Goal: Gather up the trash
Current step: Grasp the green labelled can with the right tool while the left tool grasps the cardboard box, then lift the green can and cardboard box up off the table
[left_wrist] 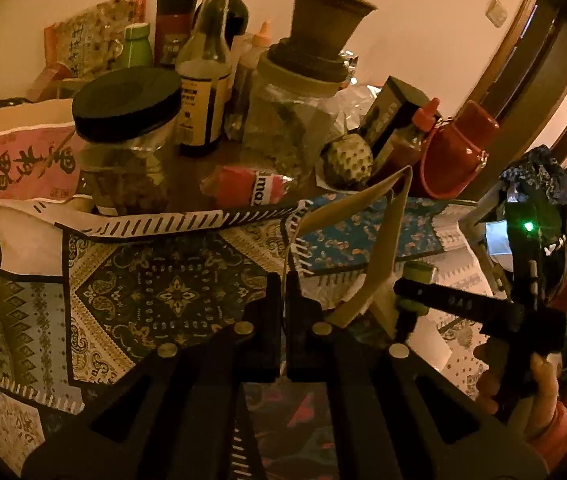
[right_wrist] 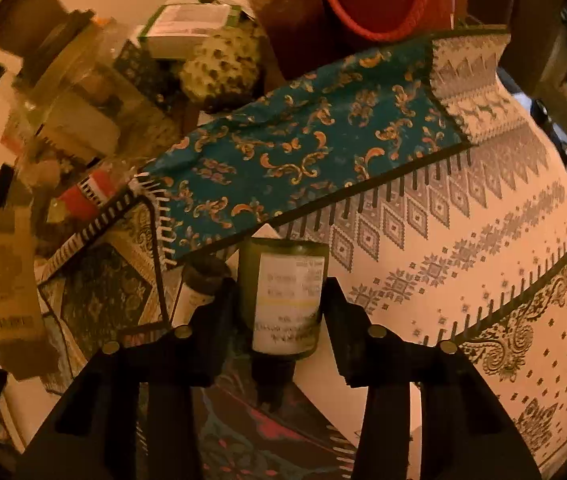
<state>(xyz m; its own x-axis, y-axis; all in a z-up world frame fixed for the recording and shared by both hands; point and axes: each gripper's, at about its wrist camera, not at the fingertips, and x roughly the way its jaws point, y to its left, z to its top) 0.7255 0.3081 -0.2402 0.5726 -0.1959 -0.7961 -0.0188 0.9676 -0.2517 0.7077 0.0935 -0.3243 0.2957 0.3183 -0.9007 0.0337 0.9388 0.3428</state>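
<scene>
Centrally, green bottle (right_wrist: 285,300) with white label lies on patterned cloth (right_wrist: 463,248), neck pointing near, between right gripper (right_wrist: 281,308) fingers; pads (right_wrist: 219,312) at bottle's sides, contact not clear. Second small bottle (right_wrist: 199,284) just left of it. Left gripper (left_wrist: 283,292) pressed together, thin pale strip (left_wrist: 367,240) rising just right of its tips; whether pinched, cannot tell. Right gripper seen from left view (left_wrist: 407,300), hand (left_wrist: 539,392) on its handle. Far: dark-lidded jar (left_wrist: 123,152), sauce bottle (left_wrist: 203,76), red flask (left_wrist: 455,148).
</scene>
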